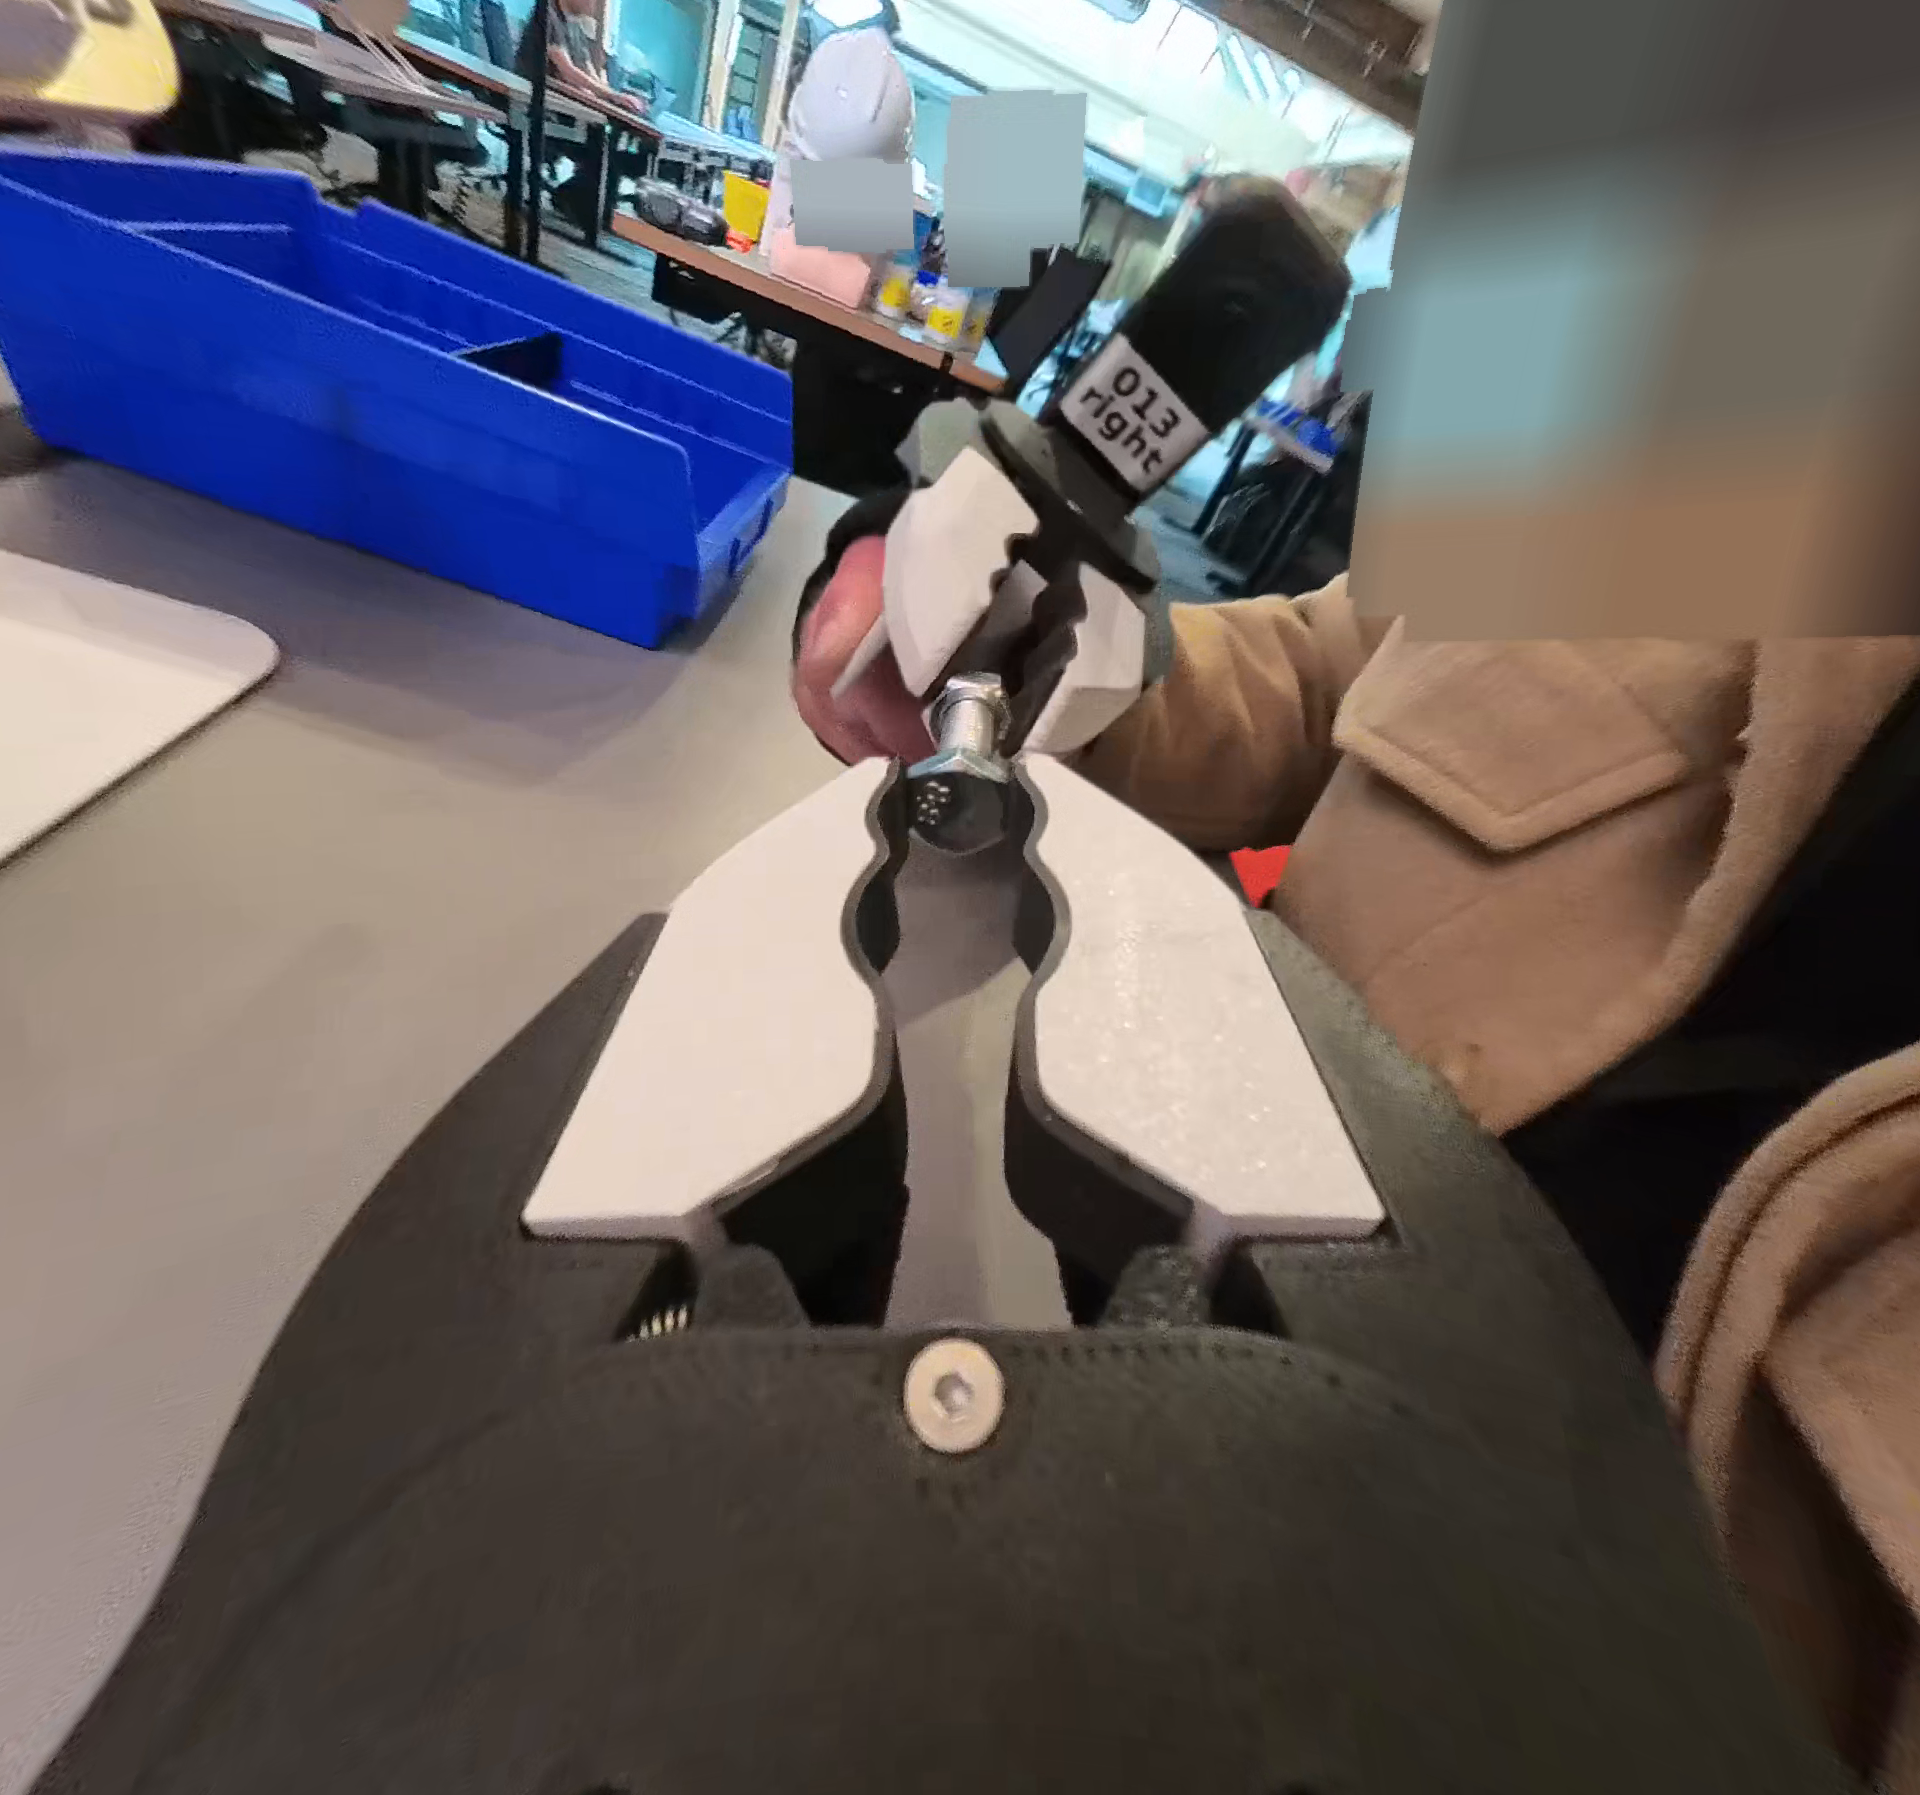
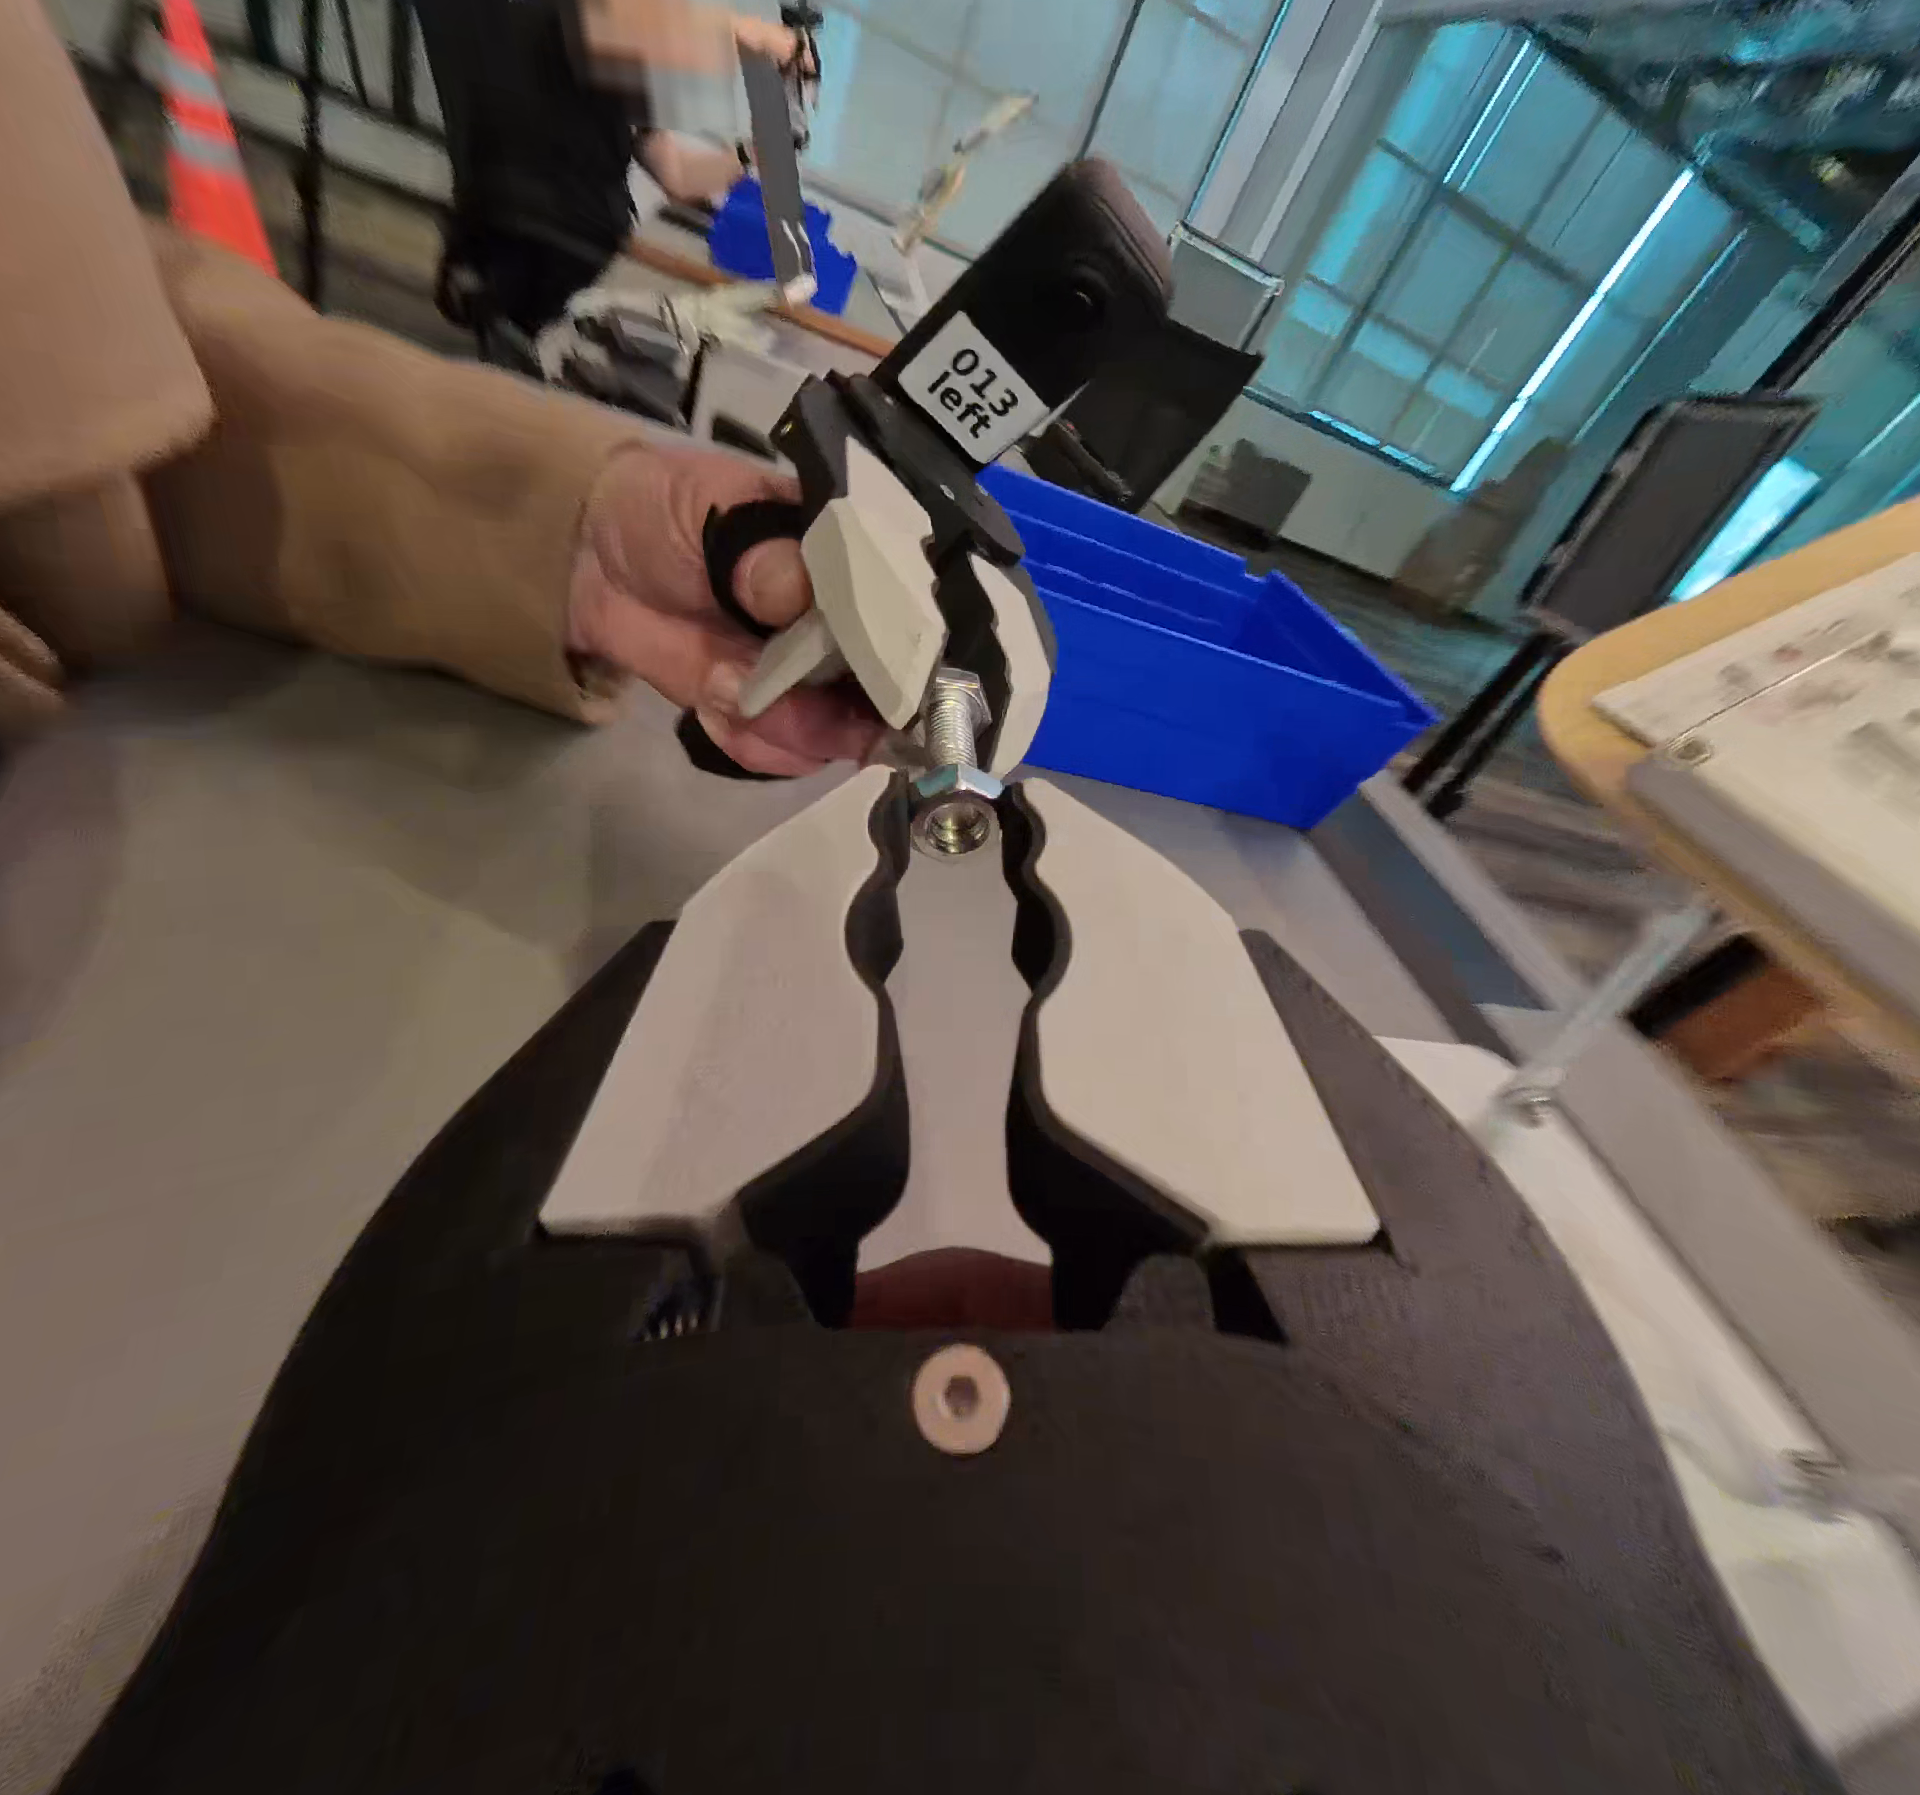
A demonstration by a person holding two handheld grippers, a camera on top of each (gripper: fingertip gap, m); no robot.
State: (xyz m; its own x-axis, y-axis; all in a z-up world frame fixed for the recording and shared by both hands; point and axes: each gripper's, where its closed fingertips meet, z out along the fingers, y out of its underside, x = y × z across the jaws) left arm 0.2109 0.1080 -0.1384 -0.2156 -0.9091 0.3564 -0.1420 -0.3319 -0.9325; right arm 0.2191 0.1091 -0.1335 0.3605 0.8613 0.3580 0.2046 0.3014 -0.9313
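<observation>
Up close in the left wrist view, the left gripper [image 1: 956,810] has its white fingers [image 1: 769,914] closed on the hexagonal head of a silver steel bolt [image 1: 951,805], held above the grey table [image 1: 436,810]. Its threaded shank runs away into the right gripper [image 1: 992,696], whose tips and a hand [image 1: 847,675] hide the far end. A blue plastic bin [image 1: 416,415] sits behind, cut off at the left edge.

Seen from the right wrist view, the right gripper [image 2: 951,820] pinches a silver hex nut [image 2: 948,815] on the bolt's [image 2: 951,722] near end. Beyond it the left gripper [image 2: 951,706] clamps the bolt's head, mostly covered by its fingers. The bin [image 2: 1195,665] stands behind; the background is blurred.
</observation>
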